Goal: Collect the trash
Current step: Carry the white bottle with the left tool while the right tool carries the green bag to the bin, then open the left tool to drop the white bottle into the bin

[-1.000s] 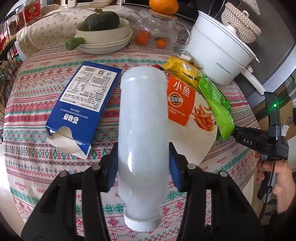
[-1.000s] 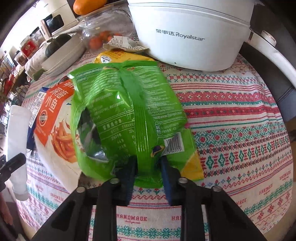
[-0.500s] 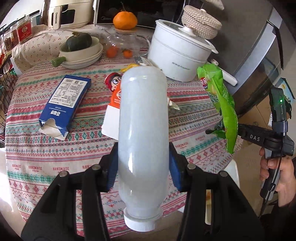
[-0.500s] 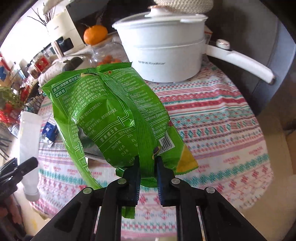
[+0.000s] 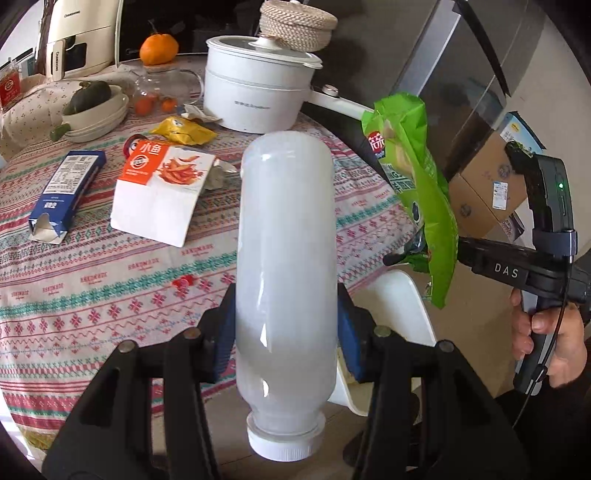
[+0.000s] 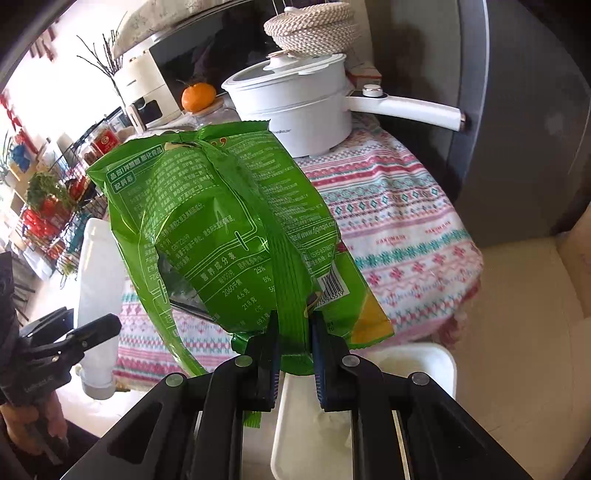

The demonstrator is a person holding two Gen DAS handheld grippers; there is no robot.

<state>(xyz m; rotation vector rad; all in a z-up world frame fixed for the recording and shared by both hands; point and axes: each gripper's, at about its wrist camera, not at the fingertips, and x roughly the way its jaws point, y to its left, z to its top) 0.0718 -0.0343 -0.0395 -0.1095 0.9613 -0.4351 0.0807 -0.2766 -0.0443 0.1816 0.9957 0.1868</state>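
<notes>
The left gripper (image 5: 286, 328) has its jaws clamped on a cloudy white plastic bottle (image 5: 286, 258), cap down. The right gripper (image 6: 293, 354) pinches a crinkly green snack bag (image 6: 221, 229) above a white bin (image 6: 369, 406). Past them, the tabletop (image 5: 110, 288) holds an orange-and-white snack packet (image 5: 162, 192).

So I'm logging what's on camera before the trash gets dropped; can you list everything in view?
milk bottle: 1, white, in left tongs
chip bag: 1, green, in right tongs
snack bag: 1, orange-white, on tablecloth
wrapper: 1, yellow, near pot
carton: 1, blue, table left
electric pot: 1, white, table rear
woven lid: 1, beige, above pot
tangerine: 1, orange, on glass jar
squash: 1, dark green, in bowl
bin: 1, white, below table edge
left tongs: shut
right tongs: shut
</notes>
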